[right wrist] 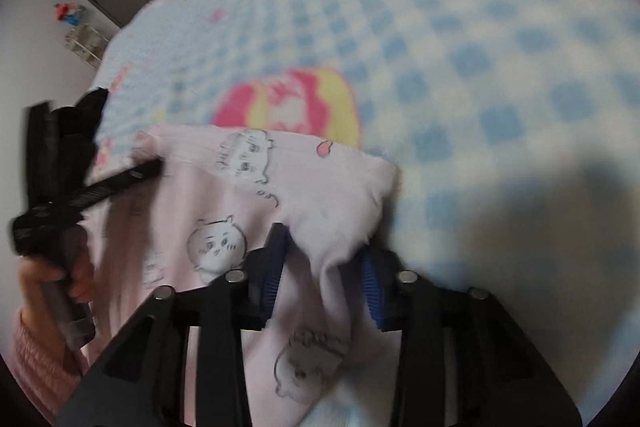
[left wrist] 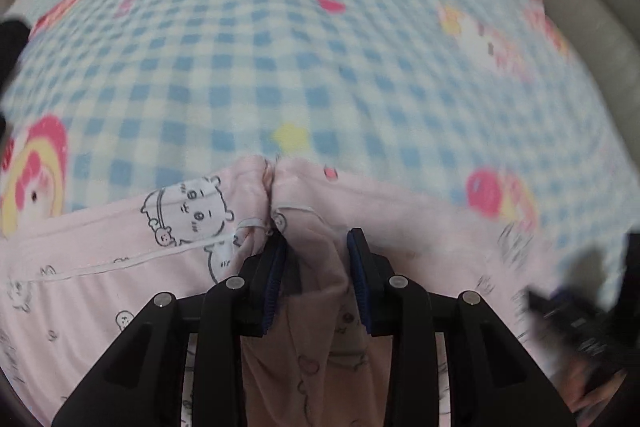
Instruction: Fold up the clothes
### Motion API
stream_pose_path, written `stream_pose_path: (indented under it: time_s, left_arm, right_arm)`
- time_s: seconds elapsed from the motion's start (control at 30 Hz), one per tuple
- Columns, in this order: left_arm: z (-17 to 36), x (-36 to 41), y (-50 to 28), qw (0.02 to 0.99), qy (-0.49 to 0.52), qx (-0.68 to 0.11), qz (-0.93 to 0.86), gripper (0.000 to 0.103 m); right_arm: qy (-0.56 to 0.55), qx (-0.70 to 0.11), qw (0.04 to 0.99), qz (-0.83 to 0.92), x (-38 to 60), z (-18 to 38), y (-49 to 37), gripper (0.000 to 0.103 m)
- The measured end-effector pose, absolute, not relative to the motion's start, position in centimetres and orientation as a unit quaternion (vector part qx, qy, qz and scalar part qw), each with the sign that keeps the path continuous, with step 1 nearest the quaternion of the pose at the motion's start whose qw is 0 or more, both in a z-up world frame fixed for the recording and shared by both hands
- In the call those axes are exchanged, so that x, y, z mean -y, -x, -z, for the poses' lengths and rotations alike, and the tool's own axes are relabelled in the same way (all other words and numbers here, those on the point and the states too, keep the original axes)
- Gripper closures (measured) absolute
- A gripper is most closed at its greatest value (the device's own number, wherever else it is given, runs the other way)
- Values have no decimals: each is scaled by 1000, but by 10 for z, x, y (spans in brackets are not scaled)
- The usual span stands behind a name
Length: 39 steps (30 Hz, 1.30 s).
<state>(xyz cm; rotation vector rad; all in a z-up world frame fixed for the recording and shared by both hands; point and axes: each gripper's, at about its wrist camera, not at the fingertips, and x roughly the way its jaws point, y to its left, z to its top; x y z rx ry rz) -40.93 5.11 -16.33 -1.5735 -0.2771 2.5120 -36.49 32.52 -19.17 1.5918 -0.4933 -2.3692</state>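
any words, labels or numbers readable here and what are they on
None can be read.
The pink garment carries only cartoon animal drawings and small squiggles, no legible letters.
The blue checked blanket shows cartoon figures; any lettering beside them is too blurred to read.

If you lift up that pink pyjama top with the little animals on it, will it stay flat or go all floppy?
Probably floppy: the pink pyjama top already bunches and droops between the left claw pads. It looks light, since thin fabric hangs in soft folds from the right claw. It likely won't slide around much, because it rests on a fuzzy checked blanket.
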Motion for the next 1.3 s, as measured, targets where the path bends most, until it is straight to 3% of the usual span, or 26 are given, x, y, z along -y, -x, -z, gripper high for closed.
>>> stream_pose_path:
  time_s: [0.07,0.13,0.17,0.23,0.43,0.53,0.63,0.77,0.9,1.1,1.3]
  left_arm:
    - [166,-51,416,89,533,94,-836,71]
    - [168,-54,421,101,538,91,-832,95]
    - [161,-61,420,118,531,77,-836,97]
    - [137,-76,412,154,495,47,-854,97]
    - [96,-91,412,198,423,65,-882,97]
    - [134,-109,438,193,479,48,-855,92]
    - [169,-123,450,176,538,18,-824,88]
    - [121,-126,414,180,469,-3,-865,80]
    - [78,-113,349,209,428,7,-879,79]
    - [81,-80,231,221,435,20,-872,79]
    - [127,-68,172,209,481,-11,-852,79]
  right_arm:
    - [-535,186,130,814,-326,191,366,64]
    - [-523,193,133,819,-328,186,364,97]
    - [-517,197,135,822,-329,183,363,101]
    - [-490,169,131,845,-330,158,352,101]
    - [-404,100,93,905,-351,69,316,101]
    - [-438,55,42,896,-366,87,325,98]
    - [-523,41,1,851,-381,144,346,86]
    - [-495,39,-14,868,-380,134,326,81]
    - [-444,42,0,895,-367,96,284,58]
    - [-444,73,83,889,-307,91,198,58]
    - [-487,67,103,865,-257,137,159,60]
